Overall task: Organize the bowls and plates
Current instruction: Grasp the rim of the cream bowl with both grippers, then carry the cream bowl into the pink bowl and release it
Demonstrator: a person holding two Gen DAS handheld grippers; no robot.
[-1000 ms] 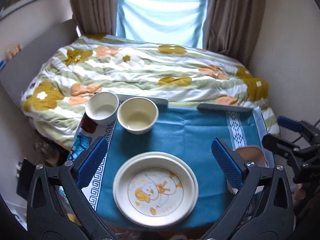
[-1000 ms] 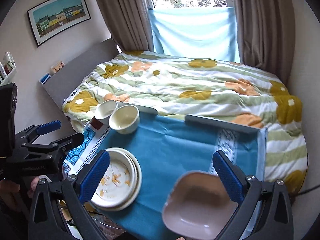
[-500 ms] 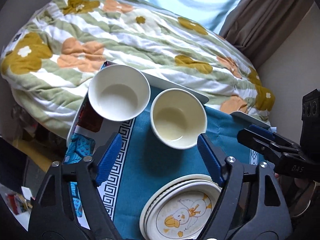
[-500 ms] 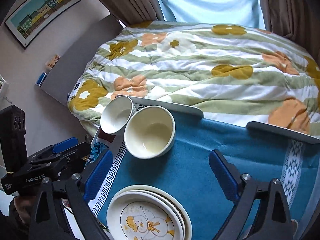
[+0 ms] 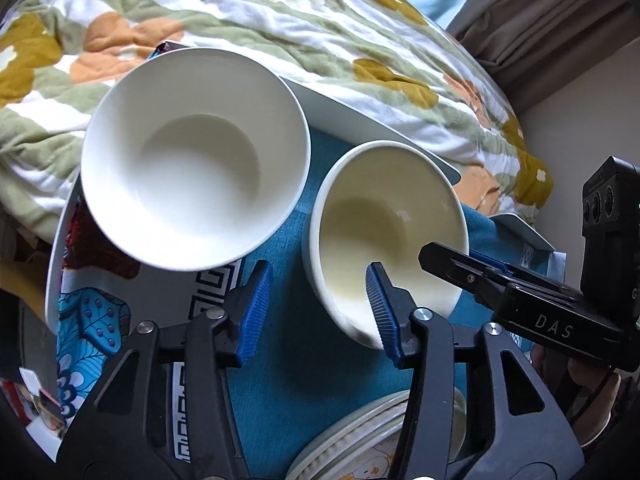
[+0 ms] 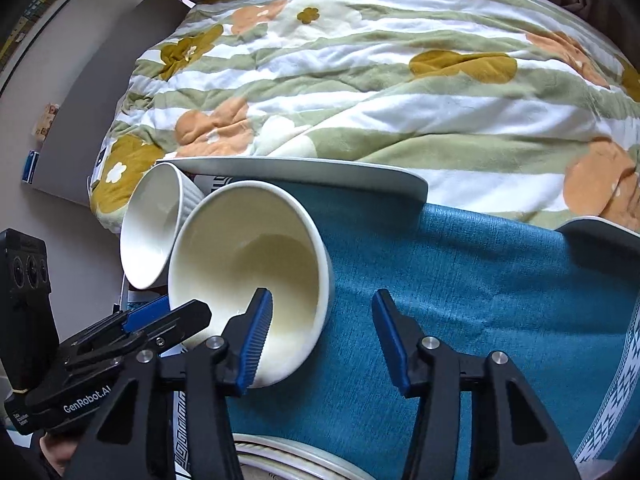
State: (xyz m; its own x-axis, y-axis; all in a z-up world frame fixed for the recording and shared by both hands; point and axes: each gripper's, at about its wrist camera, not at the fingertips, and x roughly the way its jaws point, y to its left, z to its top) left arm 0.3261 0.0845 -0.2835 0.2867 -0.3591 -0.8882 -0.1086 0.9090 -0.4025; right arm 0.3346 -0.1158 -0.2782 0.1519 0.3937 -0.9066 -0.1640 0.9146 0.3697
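Note:
A cream bowl [image 5: 384, 232] [image 6: 248, 264] stands on the blue cloth [image 6: 480, 280] beside a white bowl [image 5: 196, 156] [image 6: 152, 232]. My left gripper [image 5: 318, 280] straddles the cream bowl's near left wall, one finger inside and one outside. Its jaws are closing, and the outer pad is still apart from the wall. My right gripper [image 6: 322, 294] straddles the bowl's right wall the same way. Its jaws are closing too, with the outer pad clear of the bowl. A stack of plates [image 5: 360, 432] [image 6: 280, 452] with a duck picture lies at the near edge.
A flowered quilt [image 6: 380, 80] on a bed lies just beyond the table's white far rim [image 6: 320, 172]. A patterned mat [image 5: 92, 320] shows under the white bowl at the left. The two grippers stand close together over the cream bowl.
Both grippers have come down and forward from above the plates to the cream bowl, and their jaws have narrowed. The plates have slid to the bottom edge of both views.

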